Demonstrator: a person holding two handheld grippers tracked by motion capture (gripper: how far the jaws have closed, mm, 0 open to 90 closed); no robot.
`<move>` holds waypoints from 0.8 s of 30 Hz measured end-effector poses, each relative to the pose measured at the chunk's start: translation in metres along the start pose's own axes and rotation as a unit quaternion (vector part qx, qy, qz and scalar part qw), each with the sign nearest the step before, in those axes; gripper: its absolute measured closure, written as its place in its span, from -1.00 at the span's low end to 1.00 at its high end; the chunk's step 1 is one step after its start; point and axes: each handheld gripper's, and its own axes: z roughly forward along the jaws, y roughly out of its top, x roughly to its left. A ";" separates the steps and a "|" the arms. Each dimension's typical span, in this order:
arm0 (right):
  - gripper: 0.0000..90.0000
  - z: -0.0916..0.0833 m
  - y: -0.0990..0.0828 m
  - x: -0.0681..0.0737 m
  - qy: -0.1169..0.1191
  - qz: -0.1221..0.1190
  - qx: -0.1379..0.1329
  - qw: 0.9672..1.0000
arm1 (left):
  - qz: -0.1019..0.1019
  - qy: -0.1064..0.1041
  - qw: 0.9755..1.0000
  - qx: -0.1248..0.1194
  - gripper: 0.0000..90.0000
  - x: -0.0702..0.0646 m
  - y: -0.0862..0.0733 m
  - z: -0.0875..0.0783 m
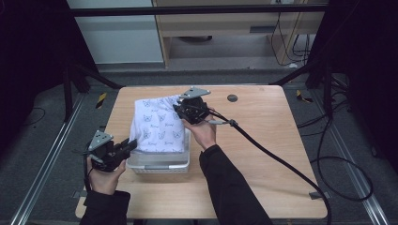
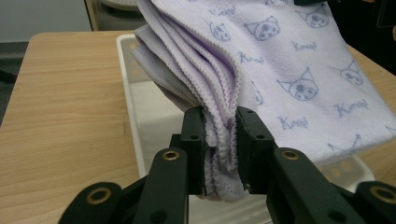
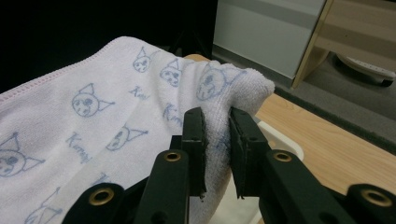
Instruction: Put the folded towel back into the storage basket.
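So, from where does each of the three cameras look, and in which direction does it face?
High view: above the person's side, looking forward and down at the table; both forearms and hands show.
Left gripper view: on the left gripper, looking along its jaws, shut on the folded towel over the white tray.
Right gripper view: on the right gripper, jaws shut on a towel corner.
All views share the towel and tray.

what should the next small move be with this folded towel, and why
Probably lower both ends together into the white tray. The left hand-held gripper is shut on the stacked edges of the folded towel, and the right hand-held gripper is shut on its far corner. The towel hangs tilted above the tray, so it likely needs to come down flat before either lets go.
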 end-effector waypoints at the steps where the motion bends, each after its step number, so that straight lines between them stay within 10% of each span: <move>1: 0.73 0.002 -0.001 0.000 0.001 0.000 0.000 1.000 | 0.000 0.000 1.000 0.000 0.63 0.000 0.000 0.000; 24: 0.73 0.036 -0.025 0.001 -0.008 -0.011 0.039 0.999 | 0.008 0.021 0.999 0.043 0.63 0.009 -0.019 0.027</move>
